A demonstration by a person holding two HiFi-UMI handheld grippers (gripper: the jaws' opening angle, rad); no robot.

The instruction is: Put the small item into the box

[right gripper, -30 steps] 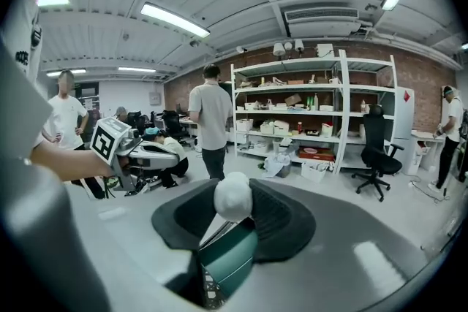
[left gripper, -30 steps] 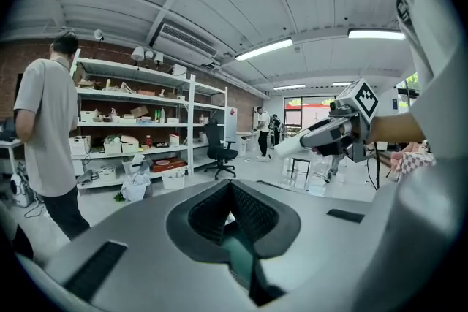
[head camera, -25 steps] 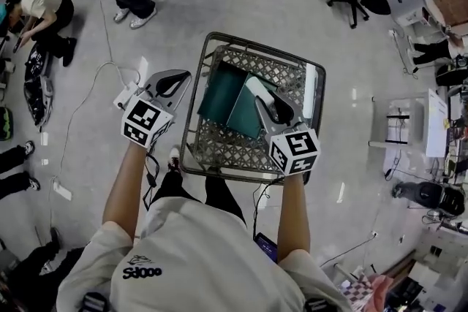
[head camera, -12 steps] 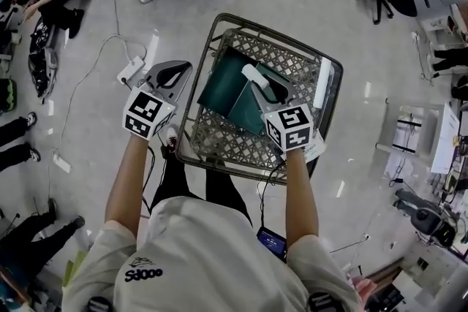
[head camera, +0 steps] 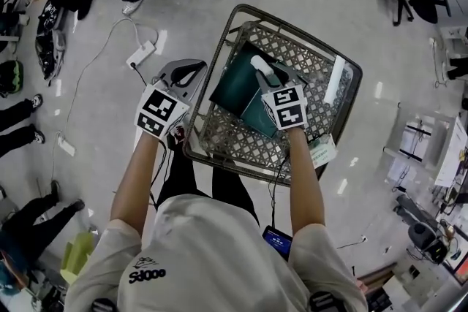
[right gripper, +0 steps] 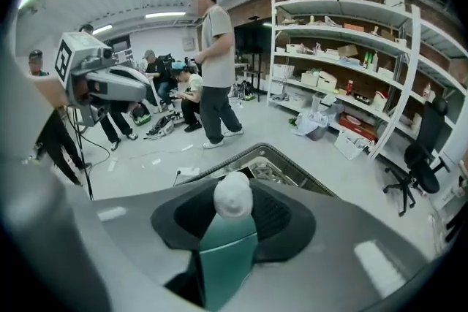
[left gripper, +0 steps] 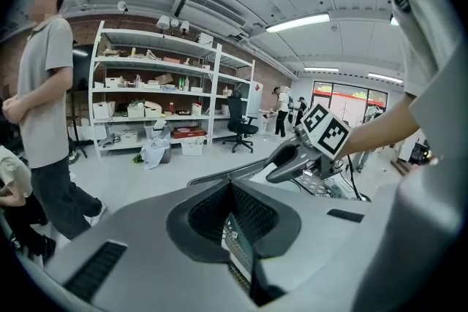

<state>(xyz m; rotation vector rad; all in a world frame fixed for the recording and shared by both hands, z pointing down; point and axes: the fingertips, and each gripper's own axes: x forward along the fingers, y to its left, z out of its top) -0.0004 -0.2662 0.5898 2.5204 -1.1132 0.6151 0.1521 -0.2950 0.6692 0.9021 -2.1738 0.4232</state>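
Head view: right gripper (head camera: 268, 72) pinches a small white item (head camera: 259, 63) over a teal box (head camera: 235, 86) in a wire basket (head camera: 219, 158); left gripper (head camera: 184, 75) clamps a thin card (left gripper: 235, 237).

The only print I can read is the dark logo "SJooo" on the back of the person's light grey T-shirt (head camera: 212, 252), while the fine print on the thin white card (left gripper: 238, 248) between the jaws of the left gripper (left gripper: 234, 208) is too small to read.

bottle (right gripper: 228, 259): lower end hidden | card (left gripper: 238, 244): print too small to read
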